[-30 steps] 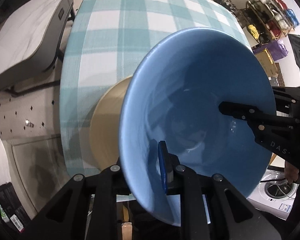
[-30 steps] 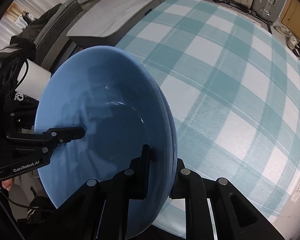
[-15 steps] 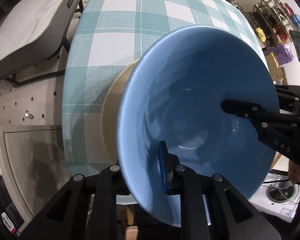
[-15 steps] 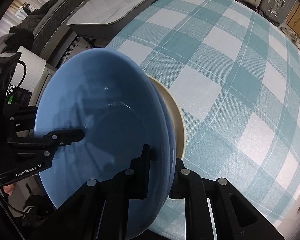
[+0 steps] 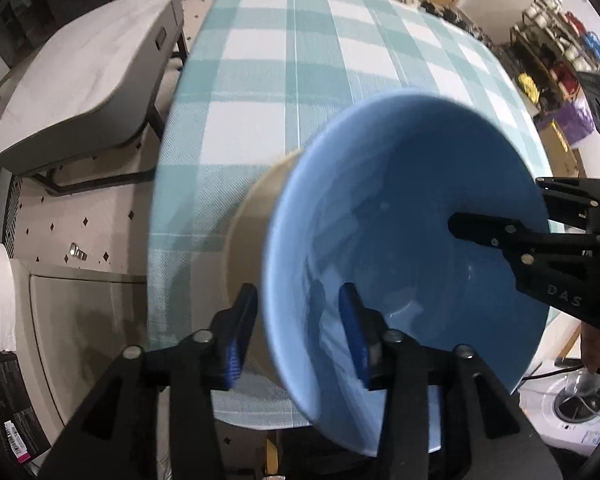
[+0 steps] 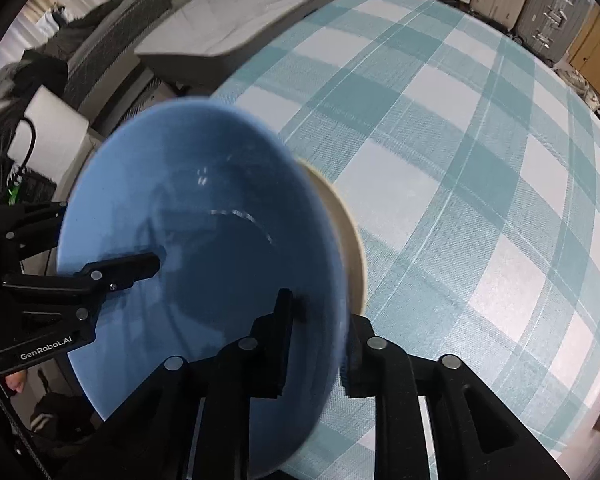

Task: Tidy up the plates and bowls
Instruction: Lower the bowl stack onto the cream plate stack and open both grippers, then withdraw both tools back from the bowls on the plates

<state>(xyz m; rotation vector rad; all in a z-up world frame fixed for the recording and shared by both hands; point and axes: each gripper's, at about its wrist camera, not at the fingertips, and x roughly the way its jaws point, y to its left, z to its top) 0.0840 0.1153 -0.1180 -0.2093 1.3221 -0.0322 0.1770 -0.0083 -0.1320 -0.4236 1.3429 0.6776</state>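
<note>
A large blue bowl (image 5: 400,220) rests tilted on a beige dish (image 5: 248,240) near the edge of the table with the teal checked cloth (image 5: 300,92). My left gripper (image 5: 298,332) straddles the bowl's near rim. Its jaws are opening, and both pads stand clear of the rim. In the right wrist view, the blue bowl (image 6: 180,200) lies over the beige dish (image 6: 352,248). My right gripper (image 6: 318,336) straddles the opposite rim, its jaws also opening, with a gap at the inner pad. Each gripper's fingers (image 5: 484,232) show across the bowl in the other view.
A low grey-white bench (image 5: 80,92) stands left of the table, past the cloth's edge. A shelf of small items (image 5: 560,52) and a washing machine (image 5: 580,400) are at the right. Suitcases (image 6: 548,8) stand beyond the far end of the table.
Both grippers went from shut on the bowl's rim to jaws spread apart. The bowl came down onto the beige dish, which shows more now.
</note>
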